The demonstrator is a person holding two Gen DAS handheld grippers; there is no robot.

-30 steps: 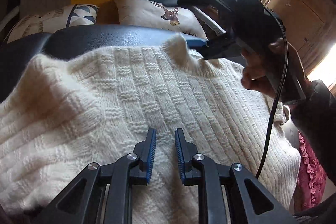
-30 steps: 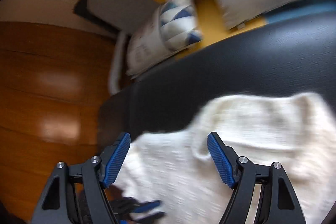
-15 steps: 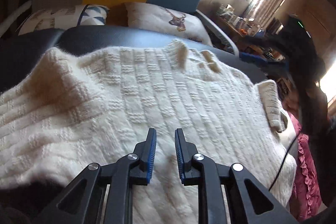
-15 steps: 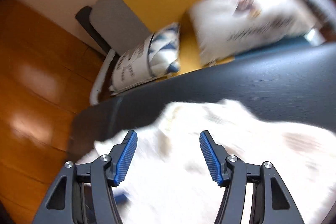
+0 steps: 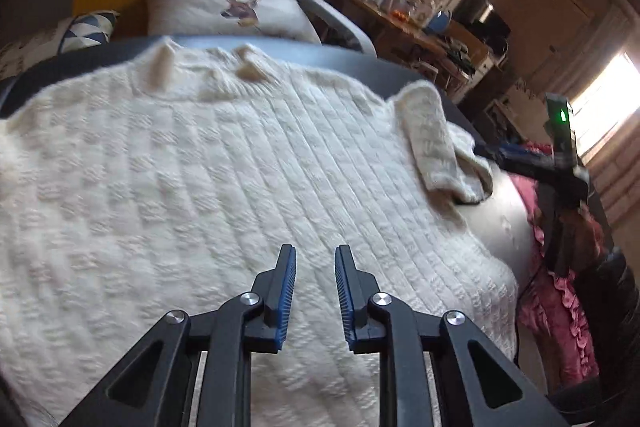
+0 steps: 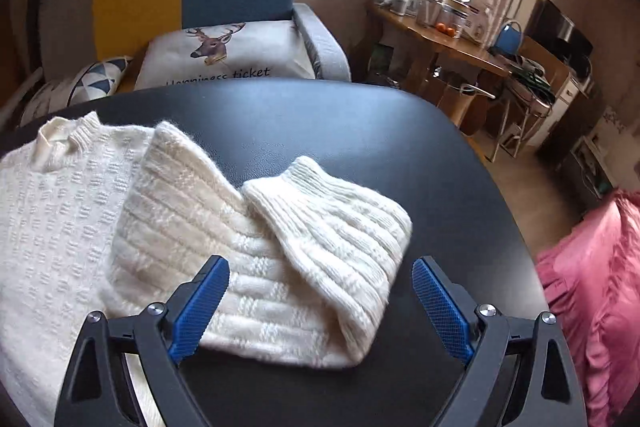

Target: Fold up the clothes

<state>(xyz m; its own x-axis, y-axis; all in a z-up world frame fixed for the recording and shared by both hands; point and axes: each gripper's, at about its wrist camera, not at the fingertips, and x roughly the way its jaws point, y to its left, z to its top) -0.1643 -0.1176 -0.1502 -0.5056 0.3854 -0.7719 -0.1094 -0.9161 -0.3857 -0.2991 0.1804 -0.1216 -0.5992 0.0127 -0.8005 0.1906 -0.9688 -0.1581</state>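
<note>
My right gripper point(image 6: 320, 303) has let go of the cream sweater's point(image 5: 200, 187) collar; its fingers now spread wide over the doubled sleeve point(image 6: 328, 239) near the bench's point(image 6: 360, 131) right edge. My left gripper point(image 5: 315, 291) hovers, fingers narrowly parted, holding nothing.

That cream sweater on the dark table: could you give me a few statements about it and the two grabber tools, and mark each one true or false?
1. The cream sweater lies on a dark table. True.
2. The right gripper is clamped on the sleeve. False: its jaws stand wide apart, holding nothing, with the sleeve in front of them.
3. The sleeve's ribbed cuff is doubled back onto the sleeve. True.
4. The left gripper has a fold of knit pinched in it. False: a narrow gap shows between its fingers, with nothing in it.
5. A red garment lies on top of the sweater. False: the pink ruffled cloth sits off the table's right edge.
</note>
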